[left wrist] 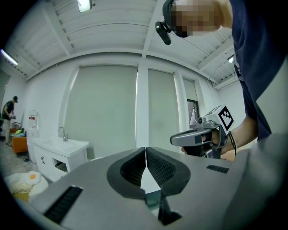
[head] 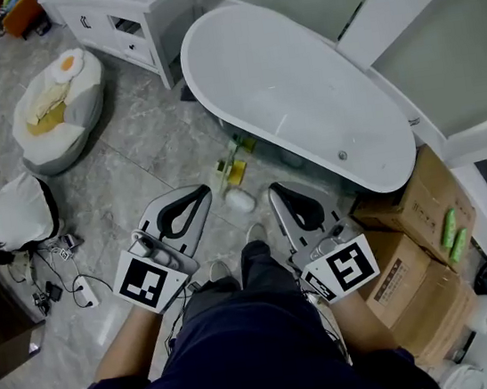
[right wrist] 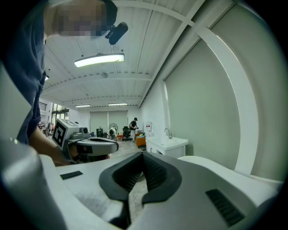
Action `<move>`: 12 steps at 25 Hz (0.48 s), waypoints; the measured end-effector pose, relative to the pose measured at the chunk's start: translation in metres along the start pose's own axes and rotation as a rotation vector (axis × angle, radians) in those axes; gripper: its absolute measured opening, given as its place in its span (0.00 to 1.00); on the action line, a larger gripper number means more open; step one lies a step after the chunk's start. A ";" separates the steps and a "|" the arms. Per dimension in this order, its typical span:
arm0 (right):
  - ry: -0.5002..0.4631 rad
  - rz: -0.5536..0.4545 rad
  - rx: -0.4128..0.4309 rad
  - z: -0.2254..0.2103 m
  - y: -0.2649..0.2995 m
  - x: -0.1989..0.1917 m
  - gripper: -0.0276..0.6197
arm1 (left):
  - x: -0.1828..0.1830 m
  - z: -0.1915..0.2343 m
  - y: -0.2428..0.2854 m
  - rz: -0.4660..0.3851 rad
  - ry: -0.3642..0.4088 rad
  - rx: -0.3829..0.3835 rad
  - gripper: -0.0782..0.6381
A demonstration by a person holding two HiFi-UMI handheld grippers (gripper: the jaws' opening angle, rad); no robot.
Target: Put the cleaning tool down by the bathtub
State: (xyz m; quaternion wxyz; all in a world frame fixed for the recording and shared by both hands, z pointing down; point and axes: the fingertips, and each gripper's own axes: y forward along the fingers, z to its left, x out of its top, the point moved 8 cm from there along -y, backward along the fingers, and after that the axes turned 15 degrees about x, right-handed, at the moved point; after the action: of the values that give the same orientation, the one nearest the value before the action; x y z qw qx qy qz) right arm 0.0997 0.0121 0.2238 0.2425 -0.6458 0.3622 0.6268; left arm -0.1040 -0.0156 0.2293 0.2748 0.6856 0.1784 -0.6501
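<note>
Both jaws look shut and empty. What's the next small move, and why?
Likely just lower both hands and stop: the cleaning tool already lies on the floor beside the bathtub, clear of the left gripper and right gripper, both shut on nothing.

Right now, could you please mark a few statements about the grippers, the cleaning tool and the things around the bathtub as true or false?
1. The left gripper and the right gripper are both shut and hold nothing. True.
2. The cleaning tool lies inside the bathtub. False: it lies on the floor beside the bathtub, ahead of the two grippers.
3. The cardboard boxes stand on the left gripper's side. False: they stand on the right gripper's side, next to the end of the bathtub.
4. A beanbag lies on the floor near the white cabinet. True.
</note>
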 end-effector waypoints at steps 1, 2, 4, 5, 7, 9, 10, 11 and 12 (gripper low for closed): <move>0.000 0.001 0.002 0.000 0.001 0.000 0.05 | 0.000 0.001 0.000 0.000 -0.001 0.000 0.15; -0.001 0.002 0.003 0.001 0.002 0.001 0.05 | 0.000 0.001 -0.001 0.000 -0.002 0.000 0.15; -0.003 0.004 0.005 0.002 0.003 0.002 0.05 | 0.001 0.002 -0.002 0.000 -0.003 0.000 0.15; -0.003 0.005 0.005 0.001 0.003 0.002 0.05 | 0.001 0.002 -0.002 0.000 -0.002 0.000 0.15; -0.002 0.006 0.005 0.000 0.002 0.003 0.05 | 0.001 0.002 -0.002 -0.001 0.000 0.000 0.15; -0.001 0.005 0.002 0.000 0.002 0.003 0.05 | 0.001 0.002 -0.002 -0.004 0.000 0.000 0.15; -0.001 0.006 0.001 0.000 0.002 0.002 0.05 | 0.001 0.002 -0.003 -0.005 -0.001 0.001 0.15; -0.001 0.007 -0.001 0.001 0.002 0.002 0.05 | 0.001 0.003 -0.004 -0.005 -0.001 0.001 0.15; -0.001 0.009 -0.001 0.002 0.002 0.002 0.05 | 0.000 0.003 -0.005 -0.005 -0.002 0.002 0.15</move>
State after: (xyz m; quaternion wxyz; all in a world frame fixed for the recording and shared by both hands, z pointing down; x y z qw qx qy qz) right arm 0.0968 0.0115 0.2221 0.2396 -0.6440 0.3646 0.6284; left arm -0.1095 -0.0142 0.2283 0.2728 0.6847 0.1790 -0.6517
